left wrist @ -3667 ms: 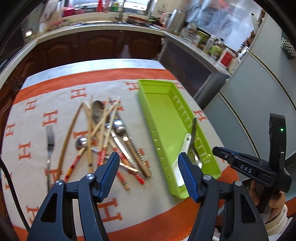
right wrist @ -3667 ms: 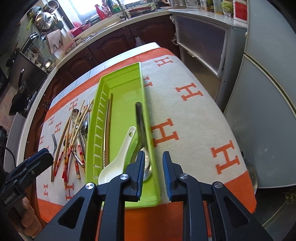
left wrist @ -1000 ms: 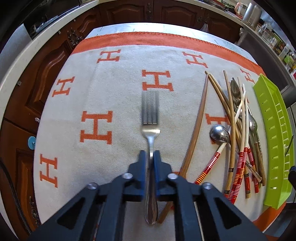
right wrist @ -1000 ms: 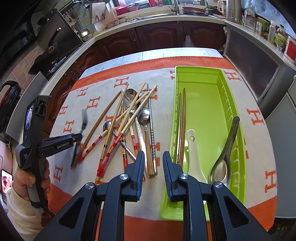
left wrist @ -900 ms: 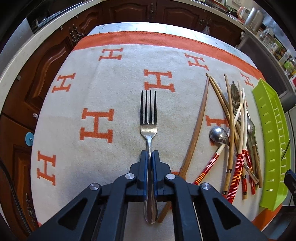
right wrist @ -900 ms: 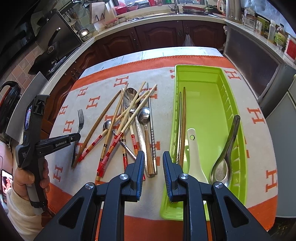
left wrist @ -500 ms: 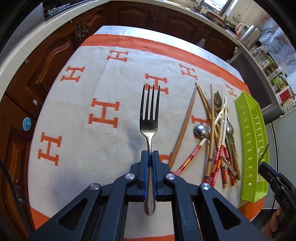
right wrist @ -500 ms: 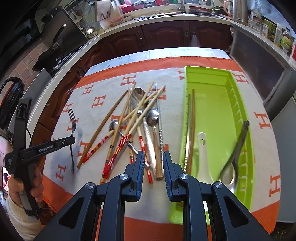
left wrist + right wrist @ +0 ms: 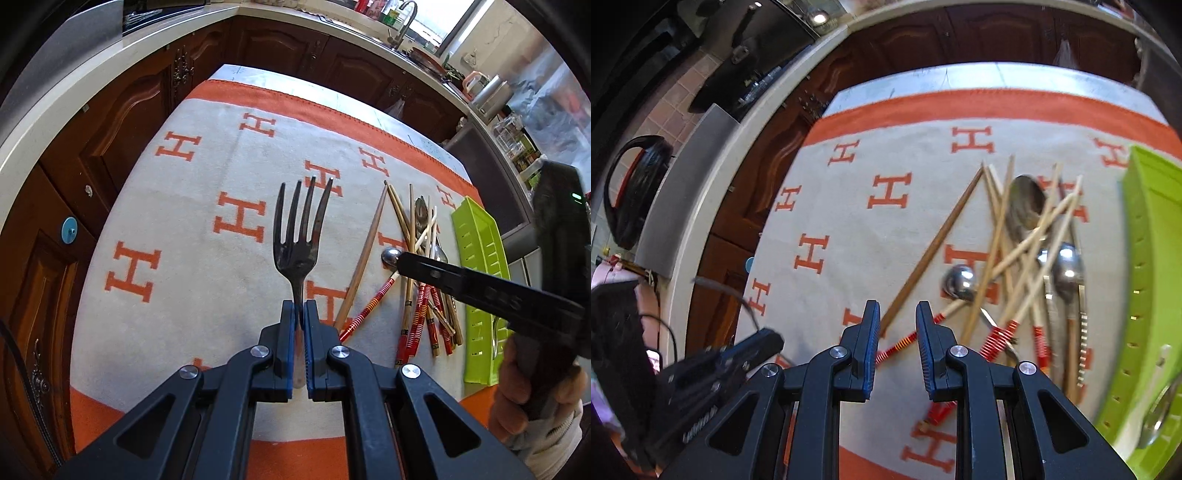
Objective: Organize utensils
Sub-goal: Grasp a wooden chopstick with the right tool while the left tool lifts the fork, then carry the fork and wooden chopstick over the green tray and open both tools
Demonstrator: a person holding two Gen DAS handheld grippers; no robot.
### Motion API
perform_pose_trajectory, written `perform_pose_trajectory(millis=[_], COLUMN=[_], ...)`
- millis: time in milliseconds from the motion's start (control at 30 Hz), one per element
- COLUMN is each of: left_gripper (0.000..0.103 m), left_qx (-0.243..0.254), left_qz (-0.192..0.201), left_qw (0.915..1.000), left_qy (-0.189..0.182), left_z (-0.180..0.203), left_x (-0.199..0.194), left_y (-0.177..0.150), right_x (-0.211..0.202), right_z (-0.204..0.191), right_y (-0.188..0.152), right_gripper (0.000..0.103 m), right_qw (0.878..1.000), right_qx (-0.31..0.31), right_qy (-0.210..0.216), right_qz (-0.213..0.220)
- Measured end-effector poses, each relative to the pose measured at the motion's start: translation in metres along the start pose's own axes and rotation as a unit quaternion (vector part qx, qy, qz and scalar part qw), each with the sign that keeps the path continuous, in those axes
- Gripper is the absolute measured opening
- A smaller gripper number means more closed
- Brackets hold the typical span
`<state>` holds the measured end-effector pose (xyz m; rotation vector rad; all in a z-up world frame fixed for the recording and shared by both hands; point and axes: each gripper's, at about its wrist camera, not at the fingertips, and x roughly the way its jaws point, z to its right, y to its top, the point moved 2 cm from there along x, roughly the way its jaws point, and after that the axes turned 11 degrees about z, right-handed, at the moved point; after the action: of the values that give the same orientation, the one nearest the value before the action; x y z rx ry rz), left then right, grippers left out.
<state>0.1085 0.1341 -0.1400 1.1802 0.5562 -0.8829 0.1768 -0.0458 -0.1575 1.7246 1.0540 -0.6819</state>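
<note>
- Holding: the left gripper (image 9: pixel 300 314), its fingers (image 9: pixel 286 332) clamped on the handle of the fork (image 9: pixel 300 236). The fork has come up off the blanket (image 9: pixel 207 295) where it lay a second ago; it now hangs above the cloth on the side of the utensil pile away from the tray, tines pointing forward.
- Right gripper (image 9: pixel 897 321): fingers (image 9: pixel 868 343) a narrow gap apart, nothing between them. It has swung from in front of the tray to the near end of the utensil pile, over a red-banded chopstick (image 9: pixel 897 347).
- Utensil pile (image 9: pixel 1015 266): chopsticks and spoons crossed over one another, lying on the blanket between the fork and the tray. A single brown chopstick (image 9: pixel 931 251) lies at the pile's edge, on the side away from the tray.
- Green tray (image 9: pixel 480 266): beyond the pile from the fork, touching none of it. A white spoon (image 9: pixel 1156 373) shows at its near end.
- Counter (image 9: pixel 295 81): bare strip past the blanket's far orange border, behind the tray.
- Assessment: the fork is secured and free to carry across the pile to the tray; the right gripper looks placed to take a pile item next. Most utensils remain unsorted.
</note>
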Motion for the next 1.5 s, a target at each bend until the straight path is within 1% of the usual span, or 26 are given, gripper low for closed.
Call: perform_pose_trajectory(millis=[100,200,267,300,333,367,433,500,567,600,700,767,867,1000,1100,1233,1300,1333,1400,1500], left_gripper=[0.002,0.002,0.002,0.002,0.002,0.002,0.002,0.002,0.002,0.002,0.002,0.002,0.002,0.002,0.002,0.002,0.002,0.002,0.002,0.002], left_qx=[-0.008,-0.010,-0.014,-0.015,-0.015,-0.014,-0.014,-0.014,-0.013,-0.011,-0.004,0.002,0.013,0.029,0.050,0.078,0.096,0.106,0.121,0.141], left_qz=[0.000,0.000,-0.002,-0.002,-0.001,0.000,0.001,0.001,0.001,0.001,0.000,-0.001,0.000,-0.003,-0.005,-0.015,-0.022,-0.026,-0.032,-0.046], left_qw=[0.9999,0.9998,0.9995,0.9995,0.9995,0.9995,0.9994,0.9993,0.9991,0.9991,0.9987,0.9983,0.9977,0.9961,0.9941,0.9902,0.9871,0.9853,0.9821,0.9762], left_qy=[-0.010,-0.019,-0.027,-0.028,-0.029,-0.030,-0.032,-0.036,-0.040,-0.042,-0.051,-0.058,-0.067,-0.084,-0.096,-0.114,-0.126,-0.132,-0.141,-0.159], left_z=[-0.005,-0.008,-0.009,-0.009,-0.009,-0.008,-0.008,-0.008,-0.006,-0.005,0.003,0.011,0.023,0.042,0.063,0.097,0.119,0.130,0.151,0.184], left_x=[-0.002,-0.004,-0.003,-0.004,-0.004,-0.005,-0.006,-0.007,-0.008,-0.008,-0.011,-0.012,-0.016,-0.022,-0.025,-0.026,-0.025,-0.024,-0.022,-0.018], left_y=[-0.003,-0.005,-0.006,-0.006,-0.006,-0.006,-0.006,-0.005,-0.004,-0.004,-0.004,-0.003,-0.002,-0.001,-0.002,-0.006,-0.009,-0.010,-0.014,-0.017], right_x=[0.023,0.044,0.059,0.061,0.063,0.064,0.066,0.066,0.062,0.058,0.041,0.026,0.002,-0.043,-0.081,-0.130,-0.147,-0.155,-0.163,-0.164], right_z=[-0.001,-0.006,-0.008,-0.009,-0.012,-0.013,-0.014,-0.012,-0.004,-0.003,0.005,0.010,0.020,0.039,0.067,0.115,0.142,0.157,0.177,0.205], right_y=[0.002,0.004,0.001,0.000,-0.001,-0.001,-0.003,-0.004,-0.006,-0.007,-0.009,-0.009,-0.012,-0.016,-0.026,-0.041,-0.049,-0.054,-0.060,-0.068], right_gripper=[0.020,0.020,0.020,0.020,0.016,0.015,0.011,0.008,0.006,0.006,0.006,0.006,0.006,0.006,0.006,0.006,0.006,0.006,0.006,0.006], right_qw=[1.000,0.999,0.997,0.996,0.995,0.994,0.994,0.996,0.999,1.000,0.999,0.997,0.995,0.993,0.993,0.993,0.990,0.989,0.986,0.985], right_qx=[0.003,-0.008,-0.021,-0.027,-0.038,-0.045,-0.049,-0.036,-0.007,0.001,0.035,0.054,0.073,0.074,0.073,0.064,0.068,0.071,0.074,0.083], right_qy=[-0.014,-0.049,-0.073,-0.080,-0.096,-0.102,-0.102,-0.080,-0.039,-0.027,0.028,0.051,0.074,0.078,0.058,-0.015,-0.047,-0.067,-0.089,-0.105], right_qz=[-0.007,-0.015,-0.028,-0.016,-0.013,-0.009,-0.006,-0.009,-0.018,-0.015,-0.010,-0.004,0.008,0.041,0.067,0.101,0.110,0.115,0.116,0.110])
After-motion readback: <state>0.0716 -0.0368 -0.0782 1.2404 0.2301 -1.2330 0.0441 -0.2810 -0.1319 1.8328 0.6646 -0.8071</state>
